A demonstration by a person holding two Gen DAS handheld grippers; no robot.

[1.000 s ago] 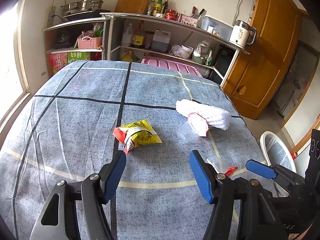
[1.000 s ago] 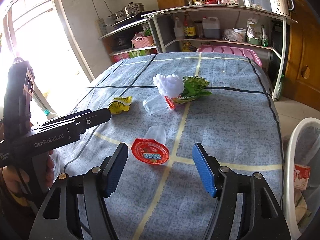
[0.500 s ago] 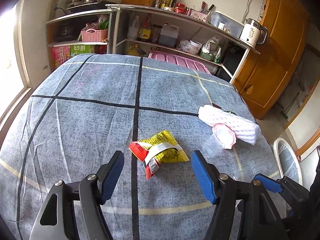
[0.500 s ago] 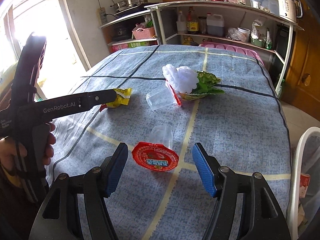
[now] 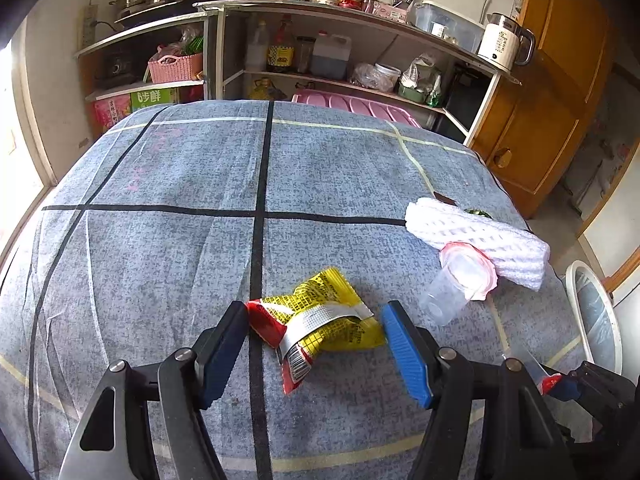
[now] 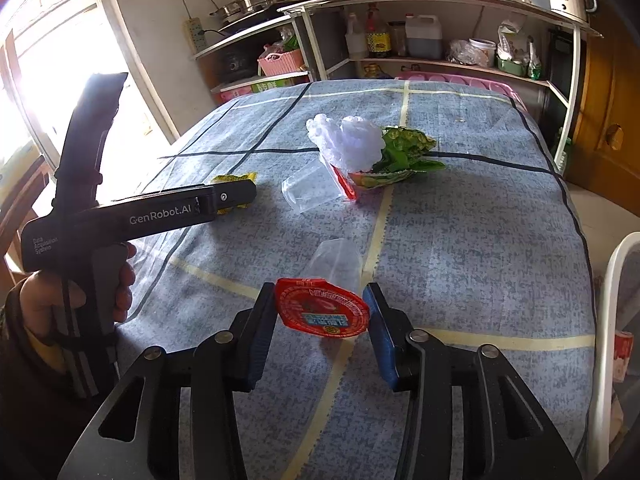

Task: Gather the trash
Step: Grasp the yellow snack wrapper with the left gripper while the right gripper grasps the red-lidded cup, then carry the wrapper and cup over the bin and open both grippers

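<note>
A crumpled yellow and red snack wrapper (image 5: 320,320) lies on the blue-grey tablecloth (image 5: 180,200). My left gripper (image 5: 314,344) is open, with one finger on each side of the wrapper. A clear plastic cup with a red foil lid (image 6: 322,308) lies on its side. My right gripper (image 6: 320,326) is open, its fingers close on both sides of the red lid. A second clear cup (image 5: 456,284) lies beside a white foam net (image 5: 476,236). A green leafy wrapper (image 6: 404,152) lies behind the net.
A white bin with a plastic liner (image 6: 618,320) stands off the table's right edge and holds some trash. Cluttered kitchen shelves (image 5: 320,52) and a pink tub (image 5: 352,104) stand behind the table. A wooden cabinet (image 5: 552,92) is at the right.
Both grippers have moved forward and down. The left now straddles the yellow wrapper. The right has narrowed around the red-lidded cup.
</note>
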